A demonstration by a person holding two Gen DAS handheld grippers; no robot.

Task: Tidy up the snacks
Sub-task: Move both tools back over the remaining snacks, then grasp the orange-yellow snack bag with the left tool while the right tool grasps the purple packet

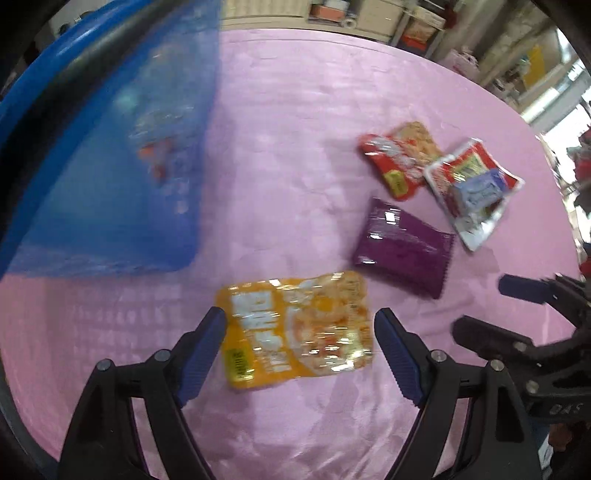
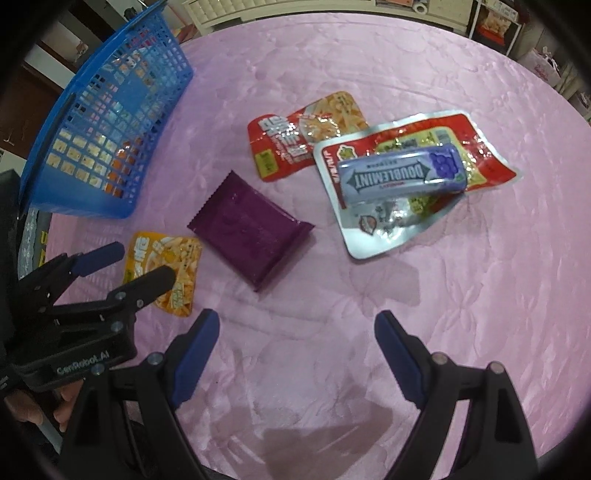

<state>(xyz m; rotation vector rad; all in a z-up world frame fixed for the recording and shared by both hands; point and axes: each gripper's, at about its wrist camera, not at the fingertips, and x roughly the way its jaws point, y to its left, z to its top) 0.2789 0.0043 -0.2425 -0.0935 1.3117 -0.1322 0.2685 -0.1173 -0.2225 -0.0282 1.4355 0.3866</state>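
Observation:
My left gripper (image 1: pixel 301 321) is open, its jaws on either side of a yellow snack packet (image 1: pixel 299 328) lying flat on the pink tablecloth; it also shows in the right wrist view (image 2: pixel 146 262) over the same packet (image 2: pixel 183 269). My right gripper (image 2: pixel 297 325) is open and empty above bare cloth, near a purple packet (image 2: pixel 251 240). Further back lie a red packet (image 2: pixel 291 136) and a red-and-silver packet (image 2: pixel 399 206) with a blue Doublemint gum pack (image 2: pixel 402 175) on top. A blue mesh basket (image 2: pixel 48 184) at the left holds some snacks.
The round table's pink cloth (image 2: pixel 480 295) runs to its edge on the right. Shelves and boxes (image 1: pixel 417 29) stand beyond the far edge. The right gripper (image 1: pixel 509 306) shows at the right edge of the left wrist view.

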